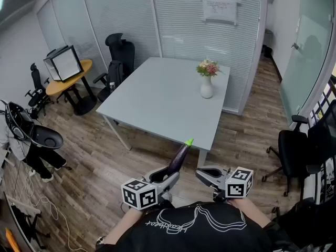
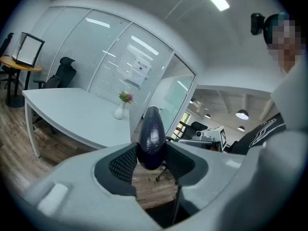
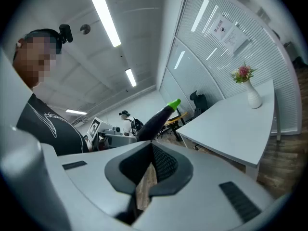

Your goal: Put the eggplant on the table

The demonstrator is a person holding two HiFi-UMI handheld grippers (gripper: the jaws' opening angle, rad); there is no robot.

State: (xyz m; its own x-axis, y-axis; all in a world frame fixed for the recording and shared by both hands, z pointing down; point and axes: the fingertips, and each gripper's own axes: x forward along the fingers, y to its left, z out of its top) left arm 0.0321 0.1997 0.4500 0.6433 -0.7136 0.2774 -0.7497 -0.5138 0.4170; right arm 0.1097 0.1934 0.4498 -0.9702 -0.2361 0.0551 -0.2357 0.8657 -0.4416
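Note:
A dark purple eggplant [image 1: 178,158] with a green stem points up and away towards the near edge of the white table [image 1: 157,98]. My left gripper [image 1: 167,174] is shut on its lower end, and in the left gripper view the eggplant [image 2: 151,134] sits pressed between the two ribbed pads above my left gripper [image 2: 150,161]. My right gripper [image 1: 203,174] hangs just to the right, shut and holding nothing. The right gripper view shows my right gripper [image 3: 151,150] with its pads together, the eggplant [image 3: 156,120] to its left and the table [image 3: 236,126] beyond.
A white vase of flowers [image 1: 207,84] stands at the table's far right. A black office chair [image 1: 119,54] is behind the table and another chair [image 1: 294,151] is at the right. A round wooden side table [image 1: 65,80] and a glass partition are at the back.

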